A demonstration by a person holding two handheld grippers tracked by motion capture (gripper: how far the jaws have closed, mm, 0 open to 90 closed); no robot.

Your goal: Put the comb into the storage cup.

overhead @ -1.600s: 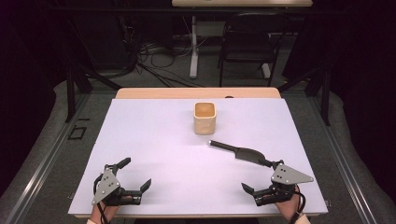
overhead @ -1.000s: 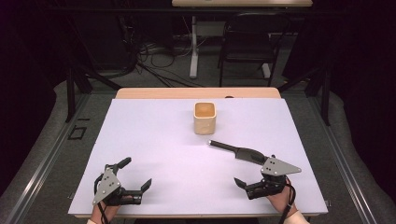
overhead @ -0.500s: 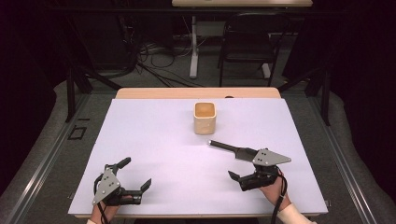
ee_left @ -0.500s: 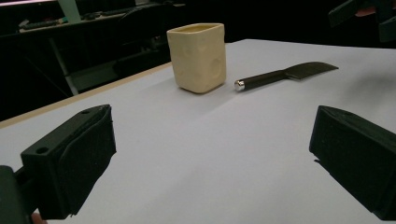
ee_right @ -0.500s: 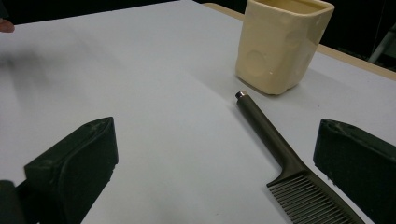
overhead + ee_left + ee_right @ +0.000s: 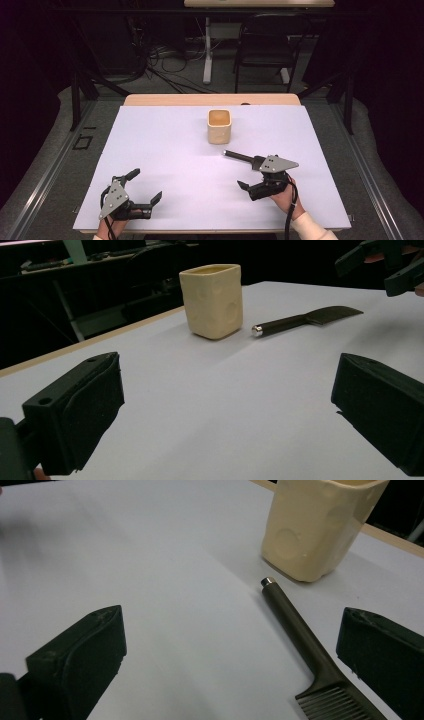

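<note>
Comb [image 6: 300, 630], dark, long-handled: flat on bench [image 6: 165, 145], handle tip just beside cream cup [image 6: 219, 126]. Right gripper [image 6: 256, 176] poised over its toothed end, fingers wide, empty, for pickup. Left gripper [image 6: 145, 186] wide, empty, parked near front edge.

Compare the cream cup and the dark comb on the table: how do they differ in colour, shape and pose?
The cup is cream, boxy and stands upright, mouth open upward; the comb is dark, long and thin, and lies flat, its handle tip towards the cup. Both rest on the white table, untouched.
</note>
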